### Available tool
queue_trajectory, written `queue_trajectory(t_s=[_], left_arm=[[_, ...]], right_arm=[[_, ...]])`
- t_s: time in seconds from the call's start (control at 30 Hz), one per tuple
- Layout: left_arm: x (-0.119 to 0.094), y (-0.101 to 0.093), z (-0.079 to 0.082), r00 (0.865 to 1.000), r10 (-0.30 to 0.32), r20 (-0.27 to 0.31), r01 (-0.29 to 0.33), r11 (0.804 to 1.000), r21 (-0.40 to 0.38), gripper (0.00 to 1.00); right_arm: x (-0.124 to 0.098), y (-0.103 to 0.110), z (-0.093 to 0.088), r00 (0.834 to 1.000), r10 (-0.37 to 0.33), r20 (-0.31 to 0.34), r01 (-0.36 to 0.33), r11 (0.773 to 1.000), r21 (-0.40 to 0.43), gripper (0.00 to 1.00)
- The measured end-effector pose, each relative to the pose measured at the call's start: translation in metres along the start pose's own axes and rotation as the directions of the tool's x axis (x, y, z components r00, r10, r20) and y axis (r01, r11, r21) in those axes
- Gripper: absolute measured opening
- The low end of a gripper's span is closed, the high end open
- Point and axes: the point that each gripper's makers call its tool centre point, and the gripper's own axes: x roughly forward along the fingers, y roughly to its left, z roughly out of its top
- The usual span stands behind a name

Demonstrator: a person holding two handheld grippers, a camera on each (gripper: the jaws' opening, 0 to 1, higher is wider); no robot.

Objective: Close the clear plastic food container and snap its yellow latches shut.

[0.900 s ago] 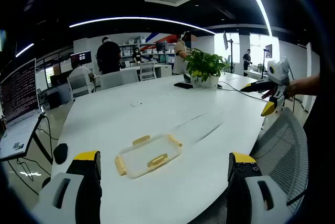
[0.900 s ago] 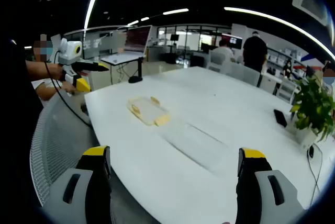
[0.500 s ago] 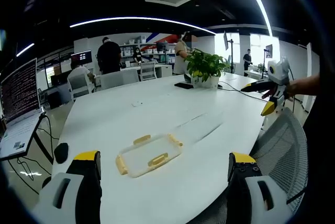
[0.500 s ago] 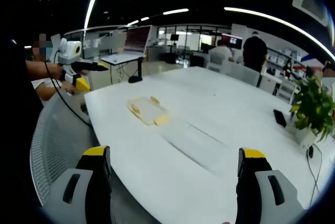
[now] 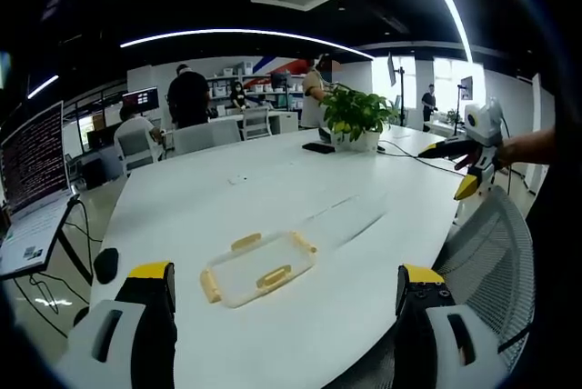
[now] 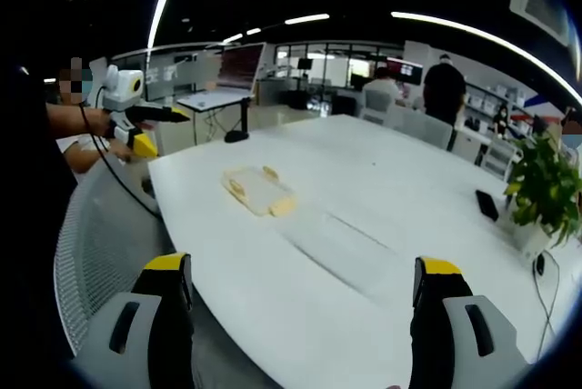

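Observation:
A clear lid with yellow latches lies flat on the white table, just beyond my left gripper, which is open and holds nothing. To its right sits the faint clear container body. In the right gripper view the lid lies left of centre and the clear body nearer, ahead of my open, empty right gripper. A hand holds each gripper off the table's edge: the right gripper at far right of the left gripper view, the left gripper at far left of the right gripper view.
A potted plant and a dark phone stand at the table's far end. A mesh chair back is near the right edge; a laptop and a mouse are on the left. People and desks fill the background.
Almost nothing differs. The right gripper has lifted very slightly, as seen in the left gripper view. The lid and the clear body have not moved.

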Motion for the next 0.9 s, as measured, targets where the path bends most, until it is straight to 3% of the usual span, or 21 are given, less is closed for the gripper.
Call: queue_trajectory(t_s=[0.9], left_arm=[[-0.0049, 0.0074, 0.0035, 1.0, -0.006, -0.012, 0.006, 1.0, 0.011, 0.99]], right_arm=[[0.0022, 0.0005, 0.0031, 0.999, 0.042, -0.02, -0.043, 0.999, -0.024, 0.99]])
